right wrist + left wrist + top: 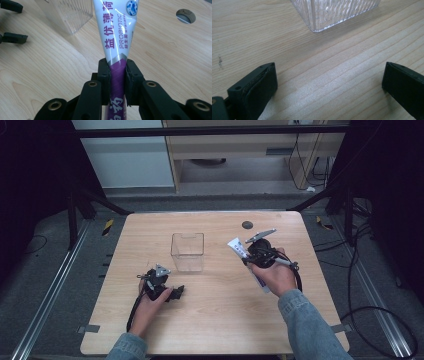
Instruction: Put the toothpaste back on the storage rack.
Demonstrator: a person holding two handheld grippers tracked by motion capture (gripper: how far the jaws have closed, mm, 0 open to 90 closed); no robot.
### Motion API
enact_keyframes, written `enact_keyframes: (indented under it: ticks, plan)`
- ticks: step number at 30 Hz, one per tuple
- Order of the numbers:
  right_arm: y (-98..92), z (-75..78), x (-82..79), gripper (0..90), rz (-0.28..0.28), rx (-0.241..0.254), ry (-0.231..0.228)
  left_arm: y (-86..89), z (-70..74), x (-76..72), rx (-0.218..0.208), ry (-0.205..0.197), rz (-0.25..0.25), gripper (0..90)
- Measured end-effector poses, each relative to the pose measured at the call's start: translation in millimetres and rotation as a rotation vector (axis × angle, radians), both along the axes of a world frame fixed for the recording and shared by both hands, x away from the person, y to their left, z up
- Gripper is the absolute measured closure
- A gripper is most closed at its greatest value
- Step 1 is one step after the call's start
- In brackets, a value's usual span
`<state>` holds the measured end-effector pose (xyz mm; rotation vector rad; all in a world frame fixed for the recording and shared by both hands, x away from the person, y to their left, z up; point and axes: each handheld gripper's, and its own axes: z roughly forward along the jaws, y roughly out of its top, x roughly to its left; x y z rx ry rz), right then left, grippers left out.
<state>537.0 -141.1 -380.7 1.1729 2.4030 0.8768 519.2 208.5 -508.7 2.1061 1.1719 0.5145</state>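
Right gripper [117, 75] clamped on toothpaste tube [120, 30] over the table's right half, tube's long axis pointing up-left toward clear box [187, 251] at centre; left gripper [170, 292] idle, open.

Left black two-jaw gripper [176, 292] held low in left hand [150, 305], jaws spread wide. Right black two-jaw gripper [117, 75] raised in right hand [275, 276], jaws clamped.

Container [187, 251]: on the tabletop [215, 320], centre of the frame. Left gripper [176, 292]: lower left of the container, resting on the tabletop. Right gripper [248, 254]: right of the container, tube [237, 248] between its fingers; round hole [247, 225] behind it.
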Motion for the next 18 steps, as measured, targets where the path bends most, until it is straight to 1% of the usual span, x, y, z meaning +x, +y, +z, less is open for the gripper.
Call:
enact_keyframes:
  ticks: [7, 13, 15, 18]
  plan:
    - [3.6, 5.5, 2.2, 77.3, -0.012, 0.031, -0.018, 0.0, 0.0, 0.0, 0.000, 0.000, 0.000, 0.0]
    - [7.7, 8.5, 3.1, 77.3, -0.009, 0.037, -0.034, 0.0, 0.0, 0.0, 0.000, 0.000, 0.000, 0.0]
    - [9.8, 10.4, 3.4, 77.3, -0.006, 0.045, -0.049, 0.0, 0.0, 0.0, 0.000, 0.000, 0.000, 0.0]
    - [11.5, 11.8, 4.0, 77.2, -0.011, 0.060, -0.060, 0.0, 0.0, 0.0, 0.000, 0.000, 0.000, 0.0]
